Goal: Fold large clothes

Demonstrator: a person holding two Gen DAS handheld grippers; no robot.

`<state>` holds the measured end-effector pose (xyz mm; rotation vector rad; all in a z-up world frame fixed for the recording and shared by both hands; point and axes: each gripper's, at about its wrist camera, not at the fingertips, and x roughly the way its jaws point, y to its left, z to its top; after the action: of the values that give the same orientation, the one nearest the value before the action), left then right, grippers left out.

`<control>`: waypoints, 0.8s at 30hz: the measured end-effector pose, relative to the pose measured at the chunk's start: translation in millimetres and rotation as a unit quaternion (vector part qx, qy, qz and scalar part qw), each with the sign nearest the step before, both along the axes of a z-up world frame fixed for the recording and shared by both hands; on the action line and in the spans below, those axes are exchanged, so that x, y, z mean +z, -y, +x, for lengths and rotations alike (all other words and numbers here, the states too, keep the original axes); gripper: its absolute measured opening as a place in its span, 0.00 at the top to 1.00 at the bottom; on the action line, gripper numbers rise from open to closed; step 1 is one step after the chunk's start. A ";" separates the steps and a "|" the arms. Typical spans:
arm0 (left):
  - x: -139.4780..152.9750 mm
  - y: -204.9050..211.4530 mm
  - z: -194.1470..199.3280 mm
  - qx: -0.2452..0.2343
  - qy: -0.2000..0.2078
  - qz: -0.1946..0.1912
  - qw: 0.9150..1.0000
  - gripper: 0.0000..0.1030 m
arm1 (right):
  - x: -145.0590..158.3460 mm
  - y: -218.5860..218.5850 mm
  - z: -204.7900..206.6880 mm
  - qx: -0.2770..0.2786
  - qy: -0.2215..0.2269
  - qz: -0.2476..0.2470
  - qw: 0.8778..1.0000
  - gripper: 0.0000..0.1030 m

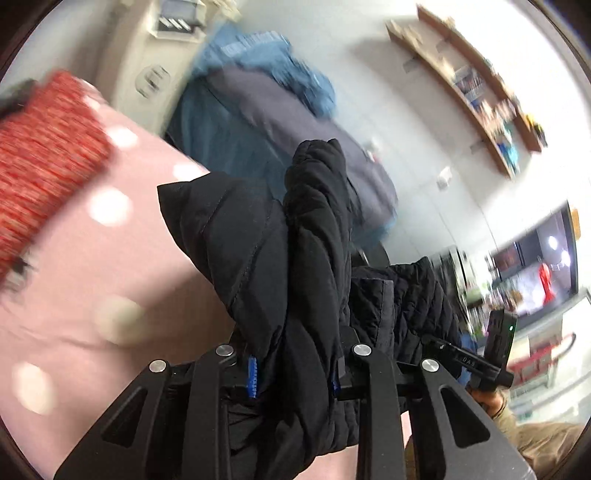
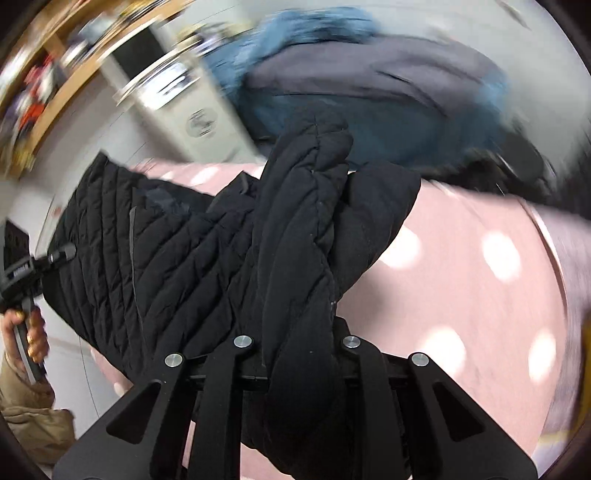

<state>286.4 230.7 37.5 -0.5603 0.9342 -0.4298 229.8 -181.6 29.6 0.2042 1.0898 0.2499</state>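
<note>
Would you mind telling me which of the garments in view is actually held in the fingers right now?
The black quilted jacket; both grippers clamp it, whereas the blue and grey garments lie piled behind, untouched.

The quilted jacket [image 1: 306, 258] hangs bunched between the jaws of the left gripper [image 1: 295, 369], above the dotted bedspread [image 1: 110, 266], which spreads to the left of it and below. A knitted cloth [image 1: 44, 155] lies on the bedspread at the far left. Behind the jacket, at the far end of the bed, sits a heap of other garments [image 1: 258, 110], and behind that a cabinet [image 1: 147, 74]. Wall shelves [image 1: 480, 96] run at the upper right. In the right wrist view the jacket [image 2: 295, 240] stretches from the right gripper [image 2: 299, 350] leftward to the other gripper [image 2: 22, 273]; the bedspread [image 2: 461, 295] lies to the right, the garment heap [image 2: 369, 92] behind
</note>
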 end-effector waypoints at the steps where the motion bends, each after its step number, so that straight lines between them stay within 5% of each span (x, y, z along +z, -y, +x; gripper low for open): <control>1: 8.9 -36.3 -2.9 0.027 0.010 0.000 1.000 0.75 | 6.6 -24.2 16.3 0.023 0.002 -0.004 1.000 0.84; 5: 49.1 -156.7 -31.0 0.128 0.059 0.035 0.989 0.75 | 44.1 -161.9 118.5 0.138 0.018 0.017 0.990 0.85; 8: 77.8 -236.7 -62.0 0.220 0.097 0.080 0.967 0.75 | 72.3 -273.4 184.0 0.225 0.055 0.035 0.972 0.85; 12: 85.5 -307.0 -101.1 0.332 0.131 0.126 0.926 0.74 | 85.6 -417.8 241.1 0.331 0.090 0.044 0.938 0.85; 14: 64.7 -331.4 -109.8 0.378 0.100 0.146 0.909 0.74 | 73.4 -472.4 268.8 0.359 0.079 0.046 0.929 0.84; 17: 3.4 -363.0 -119.9 0.427 0.032 0.089 0.899 0.74 | 33.0 -540.0 318.7 0.371 0.047 0.026 0.927 0.82; 21: -87.3 -390.6 -141.6 0.482 -0.056 0.036 0.874 0.68 | -44.8 -583.2 373.7 0.312 -0.025 -0.035 0.949 0.80; 24: -105.6 -397.3 -151.5 0.490 -0.054 0.011 0.870 0.53 | -88.2 -576.9 411.6 0.247 -0.085 -0.016 0.965 0.68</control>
<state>134.9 628.0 -68.1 -0.9593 0.6450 0.5387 641.4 395.4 -58.6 -0.0827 1.3063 0.6706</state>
